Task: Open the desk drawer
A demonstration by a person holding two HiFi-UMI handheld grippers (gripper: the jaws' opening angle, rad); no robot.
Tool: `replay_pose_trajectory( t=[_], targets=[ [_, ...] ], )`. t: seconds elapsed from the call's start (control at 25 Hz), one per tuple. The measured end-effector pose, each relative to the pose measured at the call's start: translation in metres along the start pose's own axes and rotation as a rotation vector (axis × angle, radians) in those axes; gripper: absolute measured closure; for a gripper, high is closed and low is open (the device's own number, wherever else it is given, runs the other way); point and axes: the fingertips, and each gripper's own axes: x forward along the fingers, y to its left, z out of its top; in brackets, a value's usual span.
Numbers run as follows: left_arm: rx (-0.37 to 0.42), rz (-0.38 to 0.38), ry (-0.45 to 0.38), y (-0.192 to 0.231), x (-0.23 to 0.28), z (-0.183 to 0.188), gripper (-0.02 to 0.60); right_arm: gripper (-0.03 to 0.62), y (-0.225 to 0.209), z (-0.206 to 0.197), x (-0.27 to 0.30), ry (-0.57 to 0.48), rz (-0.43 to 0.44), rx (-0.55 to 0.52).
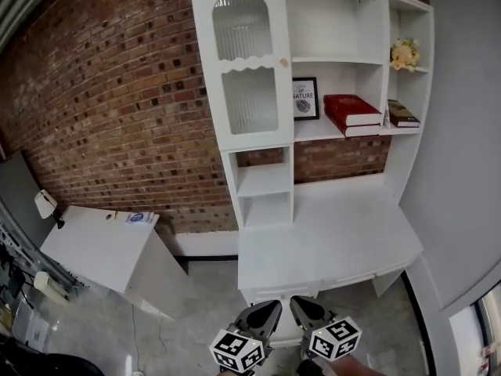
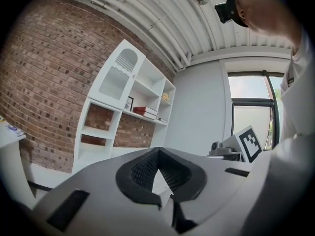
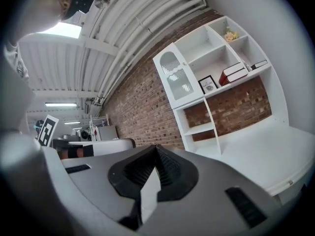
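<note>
1. A white table (image 1: 344, 225) stands against a brick wall (image 1: 117, 92), with a tall white shelf unit built up from its back edge.
2. The drawer (image 1: 356, 276) sits under the table's front edge, right of the middle. Its face looks flush with the front, so it is shut.
3. The person holds both tools low in front of the table, side by side and near each other, tips pointing toward it.
4. The left tool (image 1: 266, 313) has its jaws together. In its own view the black pads meet at the tip (image 2: 156, 154) with nothing between them.
5. The right tool (image 1: 307, 310) is the same. Its jaws are closed on each other and empty (image 3: 156, 150).
6. Neither tool touches the drawer.
7. The tabletop itself is bare.
8. On the shelf unit, a cabinet door (image 1: 246, 69) with ribbed glass closes off the upper left part.
9. Beside it on the middle shelf a small framed picture (image 1: 305, 99) stands upright.
10. Right of that lies a red book (image 1: 352, 112), flat on the shelf.
11. A dark book (image 1: 401, 113) lies in the narrow right compartment, and a bunch of pale flowers (image 1: 404, 53) sits on the shelf above it.
12. Well off to the left, a second white table (image 1: 98, 245) stands apart at an angle.
</note>
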Motion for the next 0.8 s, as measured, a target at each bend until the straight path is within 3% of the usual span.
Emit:
replay_pose_trajectory(
  t=[0.56, 0.8],
  targets=[
    [0.064, -0.021, -0.07, -0.013, 0.001, 0.055, 0.569, 0.577, 0.006, 0.05, -0.007, -0.061, 0.0, -0.063],
    [0.059, -0.01, -0.077, -0.007, -0.003, 0.054, 0.569, 0.577, 0.005, 0.047, -0.005, -0.061, -0.009, -0.06]
  ],
)
